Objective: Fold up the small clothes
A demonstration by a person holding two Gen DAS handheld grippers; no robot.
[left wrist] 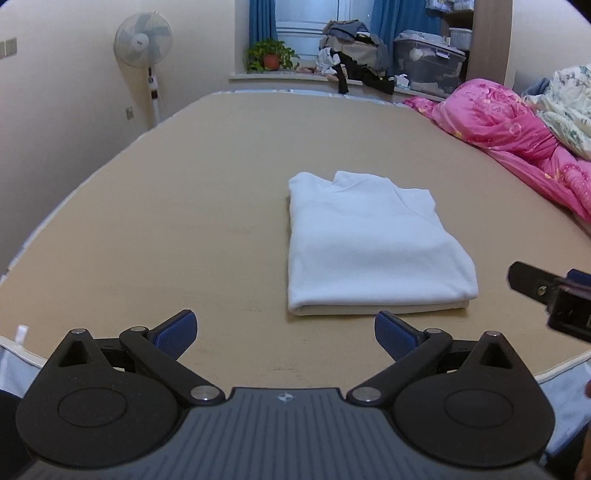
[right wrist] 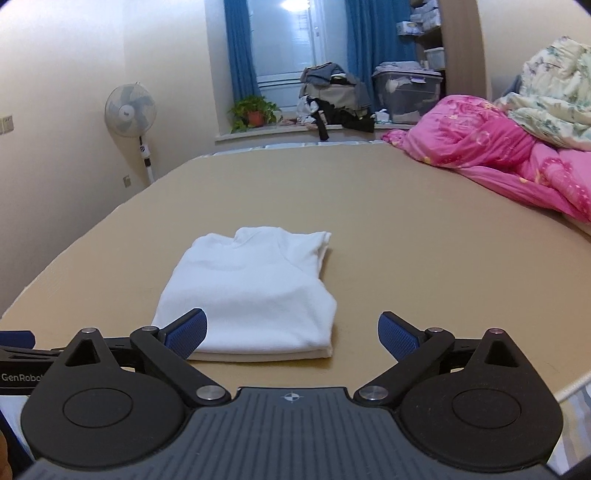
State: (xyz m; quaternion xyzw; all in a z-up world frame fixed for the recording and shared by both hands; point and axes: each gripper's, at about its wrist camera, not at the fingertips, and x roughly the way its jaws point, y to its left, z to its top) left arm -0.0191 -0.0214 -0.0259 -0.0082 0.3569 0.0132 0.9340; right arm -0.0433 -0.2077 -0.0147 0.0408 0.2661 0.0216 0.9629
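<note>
One white shirt (left wrist: 369, 243), folded into a neat rectangle, lies flat on the tan bed (left wrist: 184, 192), collar end pointing away from the cameras toward the window, folded bottom edge nearest the tools; long axis runs near-to-far, slightly angled. Left tool (left wrist: 286, 334) released, blue pads (left wrist: 177, 332) spread wide, holding nothing, hovering just short of the shirt's near edge and mostly to its left. Right tool (right wrist: 291, 334) also released and empty; its left pad (right wrist: 188, 332) overlaps the shirt's (right wrist: 251, 291) near-left corner in the view, contact can't be told from this angle. Part of the right tool shows at the right edge of the left view (left wrist: 554, 295), beside the shirt, apart from it. Bare bed surface all around the shirt: wide open strip on the left up to the bed edge, open room beyond toward the far end, less on the right where one pink quilt (left wrist: 517, 133) is bunched up with one floral quilt (left wrist: 569, 107) on top of it. Near bed edge runs just under the tools. Background: one standing fan (left wrist: 143, 40) by the left wall, one potted plant (left wrist: 271, 55), one clothes pile (left wrist: 351, 51) and one plastic storage bin (left wrist: 428, 62) on the window ledge, two blue curtains (left wrist: 262, 22).
</note>
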